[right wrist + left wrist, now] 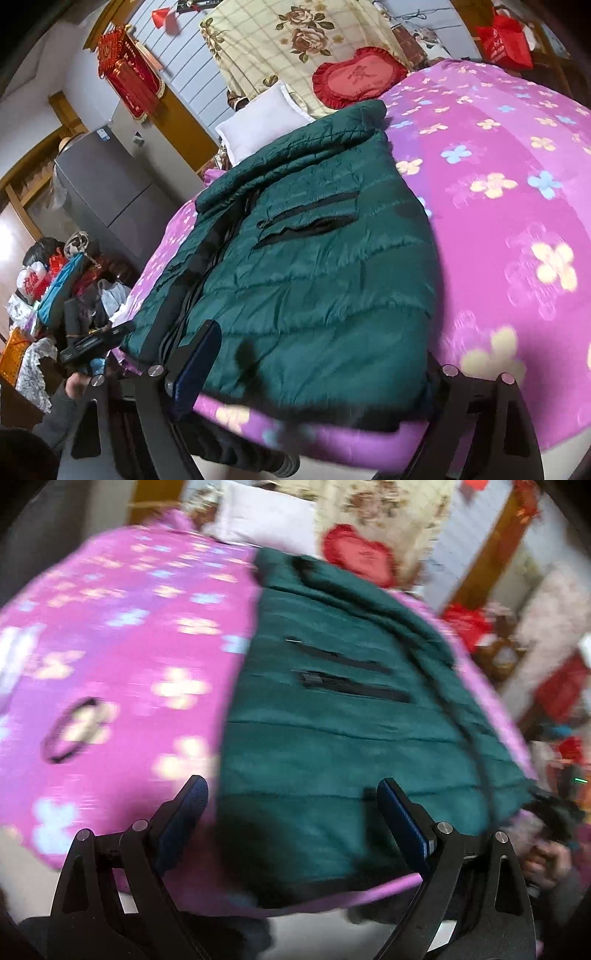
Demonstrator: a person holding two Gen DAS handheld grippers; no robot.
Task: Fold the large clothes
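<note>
A dark green quilted jacket (pixel 303 258) lies folded on the bed's pink flowered blanket (pixel 498 221), collar toward the white pillow (pixel 258 122) and red heart cushion (pixel 351 79). The left tool (pixel 291 805) hangs over its hem, spread wide, gripping nothing. The right tool (pixel 321 354) also looks wide (its right finger is hidden behind the hem).

A lived-in bedroom in somebody's home: a bed under a pink flowered blanket (pixel 498 221), with a white pillow (pixel 258 118) and a red heart-shaped cushion (pixel 354 77) at its head. A red tasselled hanging (pixel 129 74) decorates the wall, a grey fridge (pixel 107 192) stands beside it, and bags and bundles (pixel 55 288) crowd the floor.
</note>
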